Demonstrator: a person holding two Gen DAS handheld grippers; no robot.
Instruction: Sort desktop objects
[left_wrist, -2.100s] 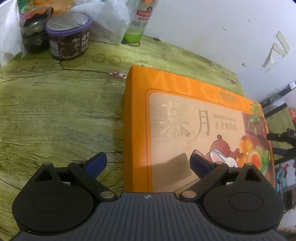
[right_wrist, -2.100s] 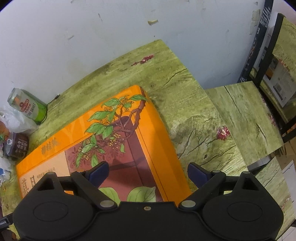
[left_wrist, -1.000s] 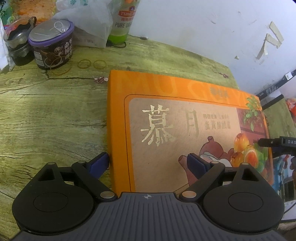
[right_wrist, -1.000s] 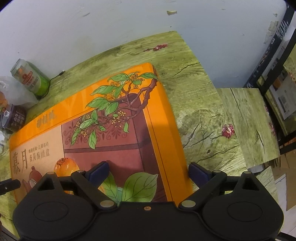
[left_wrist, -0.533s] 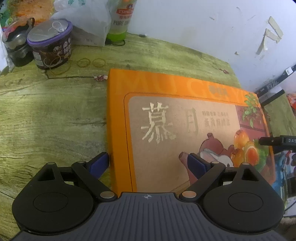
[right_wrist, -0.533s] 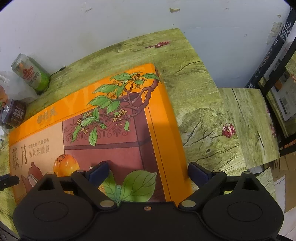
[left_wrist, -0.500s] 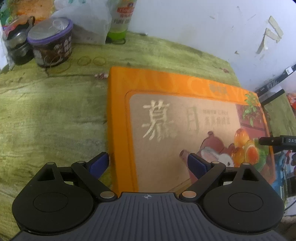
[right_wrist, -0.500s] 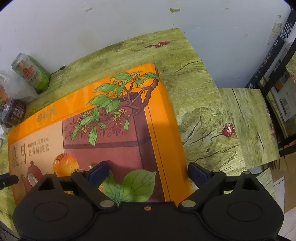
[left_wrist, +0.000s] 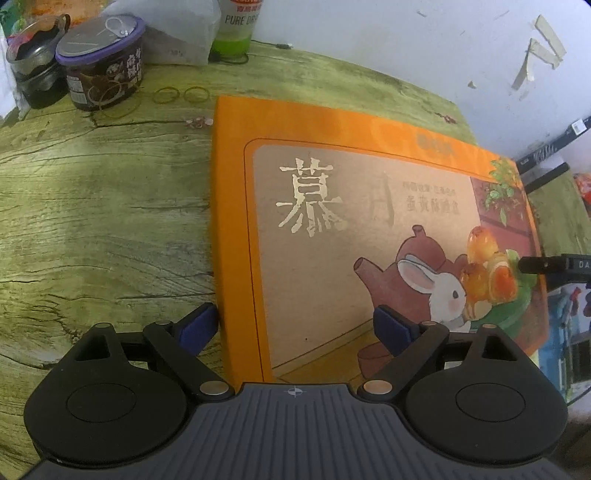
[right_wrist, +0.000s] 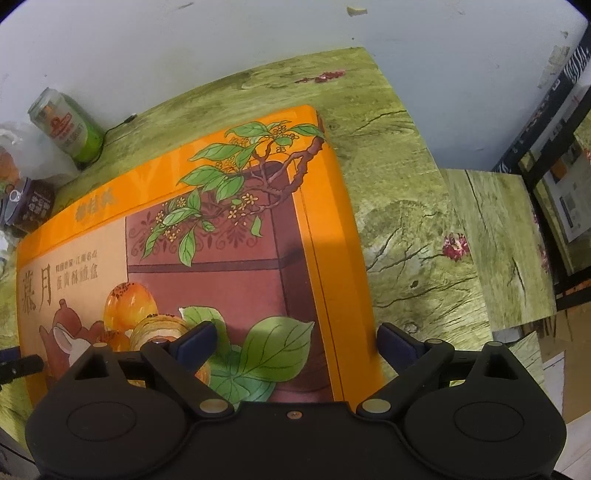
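A large flat orange gift box (left_wrist: 332, 221) with a rabbit and teapot picture lies on the green wood-print table (left_wrist: 92, 221). My left gripper (left_wrist: 293, 321) straddles the box's left edge, one blue pad against the side and the other over the lid. Its jaws are closing slightly, wide apart and not pressing. My right gripper (right_wrist: 295, 338) straddles the right edge of the box (right_wrist: 221, 258), one pad above the lid and one beside the outer side. Its jaws are opening slightly.
At the table's far left stand a purple-lidded tub (left_wrist: 103, 74), a dark jar (left_wrist: 33, 74), a plastic bag (left_wrist: 177, 33) and a green can (right_wrist: 66, 125). Rubber bands (left_wrist: 177, 95) lie nearby. A white wall runs behind. A lower matching side table (right_wrist: 498, 240) adjoins on the right.
Since two seconds ago both grippers have settled over the box's ends, each outer pad now close beside a side. Over the last half second hardly anything has shifted.
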